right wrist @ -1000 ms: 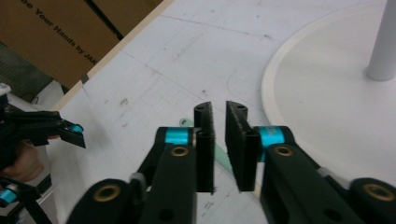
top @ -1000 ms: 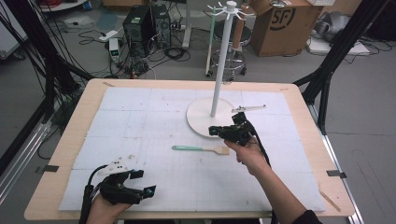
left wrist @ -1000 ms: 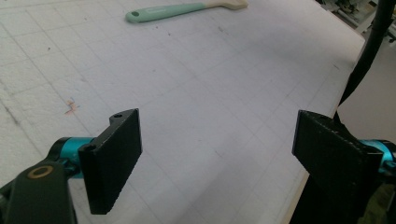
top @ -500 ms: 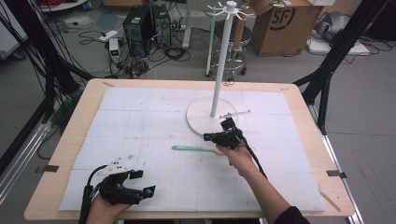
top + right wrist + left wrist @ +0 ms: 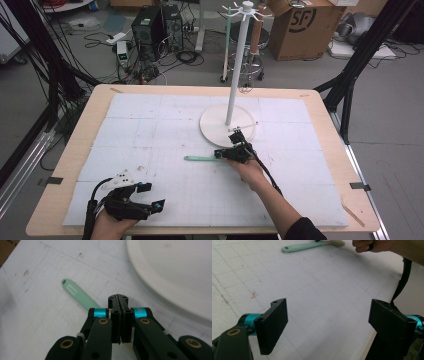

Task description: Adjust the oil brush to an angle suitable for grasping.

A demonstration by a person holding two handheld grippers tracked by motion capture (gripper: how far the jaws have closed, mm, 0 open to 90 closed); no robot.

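A mint-green spatula (image 5: 200,158) with a pale head lies flat on the white mat, handle pointing left. My right gripper (image 5: 223,152) hovers over its head end with the jaws pressed together and nothing between them. In the right gripper view the handle (image 5: 77,293) runs out from under my right gripper (image 5: 121,298) toward the upper left. My left gripper (image 5: 152,196) rests at the mat's near left corner, open and empty. In the left gripper view my left gripper (image 5: 328,312) has its jaws wide apart, and the spatula (image 5: 302,247) lies far off at the top.
A white hook stand (image 5: 235,65) rises from a round base (image 5: 215,127) behind the right gripper, and the base (image 5: 175,272) is close on the right in the right gripper view. A thin metal utensil (image 5: 245,127) lies on the base's near rim. The wooden table edge (image 5: 65,165) frames the mat.
My right gripper has moved left and toward me, from beside the stand's base to above the spatula's head end. The left gripper has stayed still.
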